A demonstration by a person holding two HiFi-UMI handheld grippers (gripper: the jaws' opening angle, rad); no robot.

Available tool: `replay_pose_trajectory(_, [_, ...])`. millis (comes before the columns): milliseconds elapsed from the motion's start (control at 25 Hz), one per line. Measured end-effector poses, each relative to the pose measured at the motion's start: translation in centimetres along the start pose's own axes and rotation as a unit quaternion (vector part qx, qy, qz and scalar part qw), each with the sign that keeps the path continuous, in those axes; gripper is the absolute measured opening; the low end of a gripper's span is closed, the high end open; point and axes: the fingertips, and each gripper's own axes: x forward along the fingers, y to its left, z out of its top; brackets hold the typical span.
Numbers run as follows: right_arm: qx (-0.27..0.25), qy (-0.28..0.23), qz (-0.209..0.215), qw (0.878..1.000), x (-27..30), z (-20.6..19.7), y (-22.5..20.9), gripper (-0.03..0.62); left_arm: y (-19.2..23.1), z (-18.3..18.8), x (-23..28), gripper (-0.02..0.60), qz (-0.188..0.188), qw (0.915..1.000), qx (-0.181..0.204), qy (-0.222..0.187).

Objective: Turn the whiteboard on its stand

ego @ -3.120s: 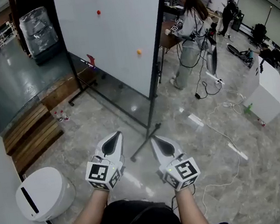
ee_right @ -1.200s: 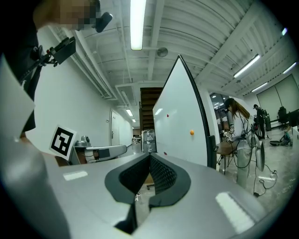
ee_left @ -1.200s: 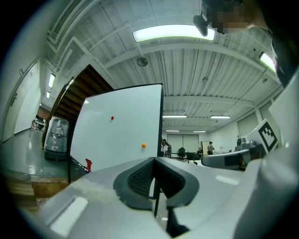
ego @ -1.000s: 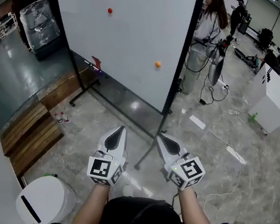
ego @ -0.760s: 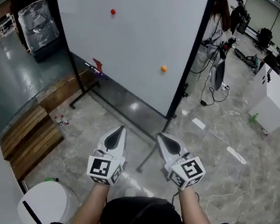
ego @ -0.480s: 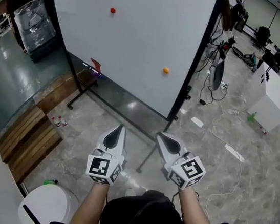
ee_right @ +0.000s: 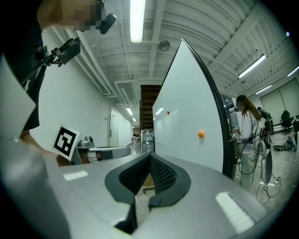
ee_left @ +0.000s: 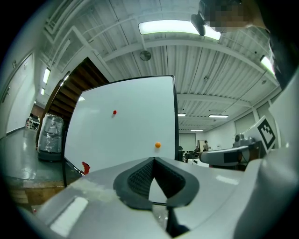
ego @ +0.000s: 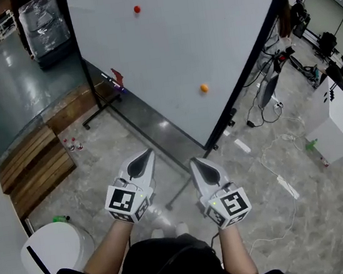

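**First speaker:** Two grippers were held level and side by side, low in the head view. The left gripper and the right gripper each had their jaws pressed together, with nothing caught between them.

**Second speaker:** And the whiteboard, where was it found?

**First speaker:** Straight ahead, upright in its stand and well apart from both tips, so nothing was touched. A red magnet and an orange magnet were stuck on its face.

**Second speaker:** Why were the tips kept closed?

**First speaker:** A panel that broad could hardly be pinched across its face, it was judged, and closed jaws were better suited to pushing. Both tools were aimed at the near side, where the stand's black upright was planted. The stand's foot was run out along the floor between them. That edge was probably being lined up for the shove.

**Second speaker:** Was any hazard noted?

**First speaker:** A person was glimpsed just beyond that edge in the right gripper view, so the swing would need watching.
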Motion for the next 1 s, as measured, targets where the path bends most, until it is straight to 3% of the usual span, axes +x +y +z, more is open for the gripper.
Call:
replay_pose_trajectory(480, [-0.006,-0.016,0.003,1.0,-0.5,1.9,-6.1,0.009,-2.7,0.3,5.0,0.003,-0.004,1.0,-0.001,-0.001])
replay_pose_trajectory(760, [-0.021,-0.011,-0.035,0.999,-1.0,1.5,-12.0,0.014,-6.1,-0.6,9.2,0.003,-0.041,0.9991,-0.006,0.007])
replay_pose_trajectory(1000, [-0.038,-0.019,-0.065,0.997,-1.0,1.8,-17.0,0.063,-8.7,-1.6,12.7,0.003,-0.072,0.9973,0.0,0.015])
